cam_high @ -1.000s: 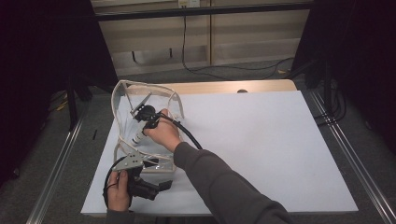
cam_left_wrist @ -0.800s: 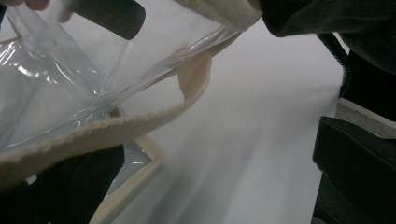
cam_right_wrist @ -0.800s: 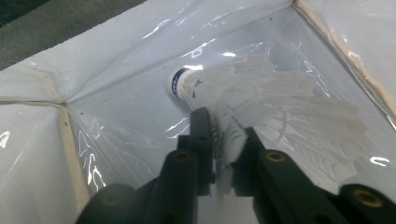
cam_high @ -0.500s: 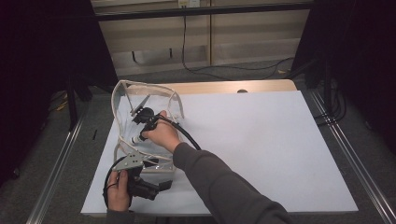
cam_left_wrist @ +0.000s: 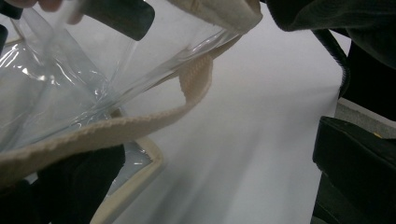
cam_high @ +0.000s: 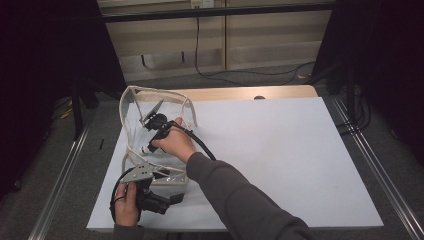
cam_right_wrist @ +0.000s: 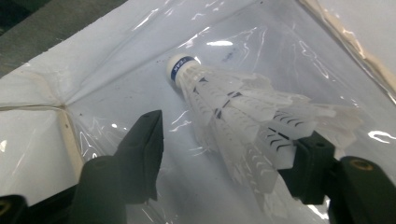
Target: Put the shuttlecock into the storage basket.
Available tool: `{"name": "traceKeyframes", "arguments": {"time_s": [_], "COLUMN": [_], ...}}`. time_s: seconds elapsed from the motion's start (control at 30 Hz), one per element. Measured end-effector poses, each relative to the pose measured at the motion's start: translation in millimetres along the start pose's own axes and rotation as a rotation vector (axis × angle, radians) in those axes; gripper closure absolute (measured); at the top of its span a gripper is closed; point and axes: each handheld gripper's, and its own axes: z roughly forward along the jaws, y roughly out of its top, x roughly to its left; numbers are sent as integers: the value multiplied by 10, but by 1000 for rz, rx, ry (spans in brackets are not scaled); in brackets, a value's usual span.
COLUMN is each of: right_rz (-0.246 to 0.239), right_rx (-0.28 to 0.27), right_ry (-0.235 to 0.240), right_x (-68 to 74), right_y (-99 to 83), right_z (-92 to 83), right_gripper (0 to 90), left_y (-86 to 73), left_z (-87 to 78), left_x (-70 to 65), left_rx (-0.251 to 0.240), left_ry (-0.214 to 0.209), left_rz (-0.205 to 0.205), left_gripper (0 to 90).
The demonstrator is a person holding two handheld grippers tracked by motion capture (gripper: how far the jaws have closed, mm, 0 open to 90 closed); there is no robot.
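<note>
table: white top (cam_high: 280, 165) | floor: grey carpet (cam_high: 60, 165) | rear: black curtains (cam_high: 45, 45)

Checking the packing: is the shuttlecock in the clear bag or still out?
In: the shuttlecock lies on its side on the clear bag's plastic, between the right gripper's open jaws.

right gripper (cam_right_wrist: 229, 149) | jaws just opened | shuttlecock (cam_right_wrist: 243, 116) lies loose between them, inside clear bag (cam_high: 131, 107)
</note>
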Motion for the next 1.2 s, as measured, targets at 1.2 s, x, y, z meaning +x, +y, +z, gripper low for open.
{"name": "traceKeyframes", "arguments": {"time_s": [1.2], "right_rz": [-9], "right_rx": [-101], "right_ry": [14], "right_x": [143], "right_y": [-47], "right_z": [-612], "right_gripper": [189], "left_y": [10], "left_z": [15], "left_x": [-19], "left_rx": [3], "left_ry": [10], "left_rz": [3], "left_gripper": [21]}}
